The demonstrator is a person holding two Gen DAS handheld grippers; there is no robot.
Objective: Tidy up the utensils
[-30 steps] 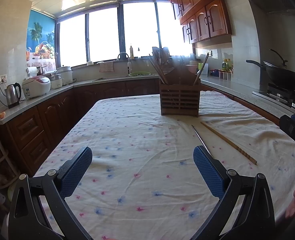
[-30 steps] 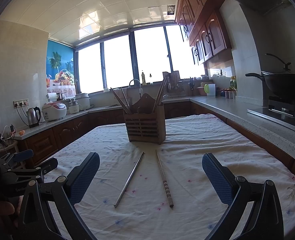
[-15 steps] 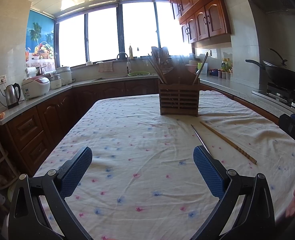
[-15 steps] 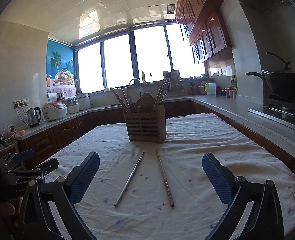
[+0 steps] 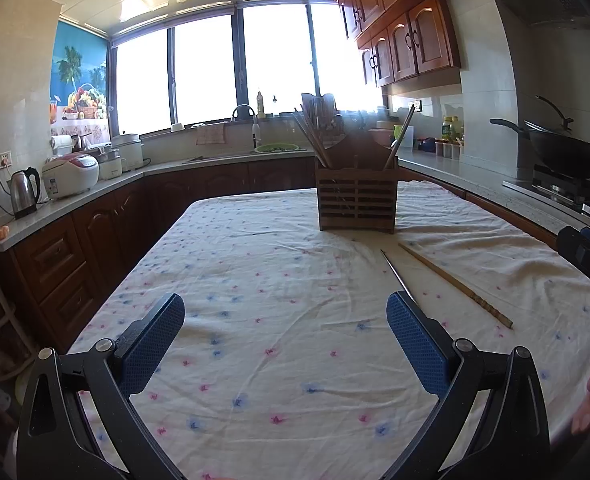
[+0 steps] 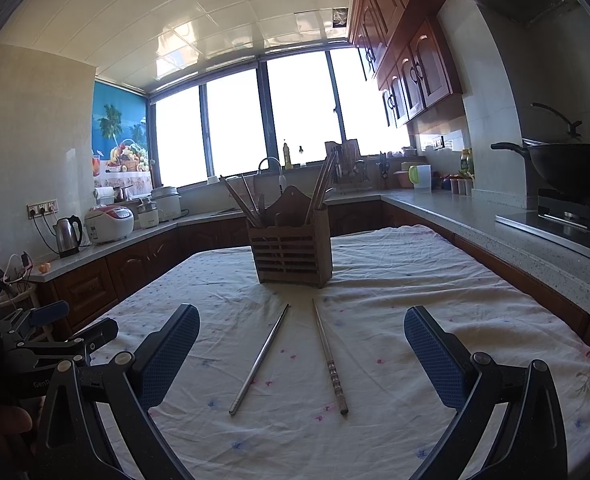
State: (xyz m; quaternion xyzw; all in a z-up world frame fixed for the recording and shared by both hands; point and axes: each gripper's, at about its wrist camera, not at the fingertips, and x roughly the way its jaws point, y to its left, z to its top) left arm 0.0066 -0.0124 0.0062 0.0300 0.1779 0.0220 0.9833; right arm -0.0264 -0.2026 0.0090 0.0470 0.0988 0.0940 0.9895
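Two loose chopsticks on the flower-print tablecloth [image 6: 415, 280], in front of the slatted wooden utensil holder [image 6: 291, 256]: a metal chopstick [image 6: 259, 360] on the left and a wooden chopstick [image 6: 329, 356] with a ringed grip on the right, tips toward the holder, butt ends fanned apart, not touching. Holder upright near the table's far end, already stocked with chopsticks leaning out of its left and right compartments. Probably sorted by material, though too backlit to confirm.

Right gripper [image 6: 301, 344] low over the near edge of the cloth, jaws spread wide, holding nothing, both loose sticks lying between the blue pads [image 6: 171, 352] in view. Likely lined up to choose one. Left gripper [image 5: 285, 338] equally wide and empty, over bare cloth; same two sticks off to its right, the metal one partly hidden behind its right pad. Apparently parked clear of the working side.

Nothing picked up yet; both sticks flat on soft, wrinkled cloth, so a thin, low pinch needed.
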